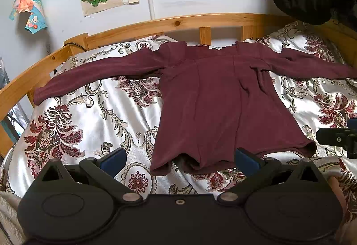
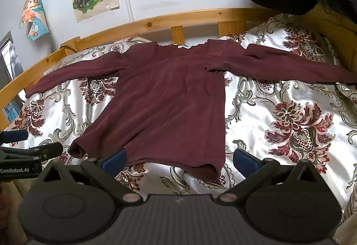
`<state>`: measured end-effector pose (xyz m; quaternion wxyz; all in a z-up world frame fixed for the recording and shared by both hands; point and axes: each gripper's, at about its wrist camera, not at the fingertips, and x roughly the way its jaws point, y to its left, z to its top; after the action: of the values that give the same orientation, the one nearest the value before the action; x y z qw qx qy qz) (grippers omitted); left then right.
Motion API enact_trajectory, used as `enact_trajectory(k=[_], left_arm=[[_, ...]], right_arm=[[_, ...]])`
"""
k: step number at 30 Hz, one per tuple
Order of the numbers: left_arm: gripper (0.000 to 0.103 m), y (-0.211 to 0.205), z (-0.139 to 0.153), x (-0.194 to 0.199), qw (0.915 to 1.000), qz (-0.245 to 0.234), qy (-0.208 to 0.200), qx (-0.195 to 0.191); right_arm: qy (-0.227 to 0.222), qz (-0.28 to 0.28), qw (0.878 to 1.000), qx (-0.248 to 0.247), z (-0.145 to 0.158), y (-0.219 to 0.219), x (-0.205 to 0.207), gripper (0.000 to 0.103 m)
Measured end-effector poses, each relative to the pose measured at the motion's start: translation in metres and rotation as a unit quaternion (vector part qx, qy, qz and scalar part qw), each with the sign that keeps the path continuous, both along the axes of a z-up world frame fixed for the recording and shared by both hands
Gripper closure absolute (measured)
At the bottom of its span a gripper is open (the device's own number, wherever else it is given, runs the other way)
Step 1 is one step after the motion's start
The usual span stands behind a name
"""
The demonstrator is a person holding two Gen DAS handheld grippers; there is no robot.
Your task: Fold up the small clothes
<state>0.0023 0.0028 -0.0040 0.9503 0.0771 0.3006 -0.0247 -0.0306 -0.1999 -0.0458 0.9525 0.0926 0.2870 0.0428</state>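
Flat, maroon top (image 1: pixel 214 102) on bedspread (image 1: pixel 89 129).

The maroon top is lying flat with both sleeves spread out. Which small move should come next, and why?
Probably bring the left gripper forward to the hem of the maroon top and close on it. Both grippers are open and hold nothing; the right gripper also waits at the hem, and the top lies unfolded on the bedspread.

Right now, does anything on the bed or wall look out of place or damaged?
The maroon top lies spread flat, but its hem is bunched near the open left hand-held gripper. On the wall, the small poster is torn and curling.
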Motion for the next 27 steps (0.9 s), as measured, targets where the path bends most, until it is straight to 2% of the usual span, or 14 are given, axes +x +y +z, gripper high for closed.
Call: enact_trajectory(k=[27], left_arm=[[0.001, 0.0017, -0.0030, -0.0011, 1.0000, 0.000, 0.002, 0.003]], right_arm=[[0.001, -0.001, 1.000, 0.001, -0.0030, 0.0003, 0.0005, 0.000]])
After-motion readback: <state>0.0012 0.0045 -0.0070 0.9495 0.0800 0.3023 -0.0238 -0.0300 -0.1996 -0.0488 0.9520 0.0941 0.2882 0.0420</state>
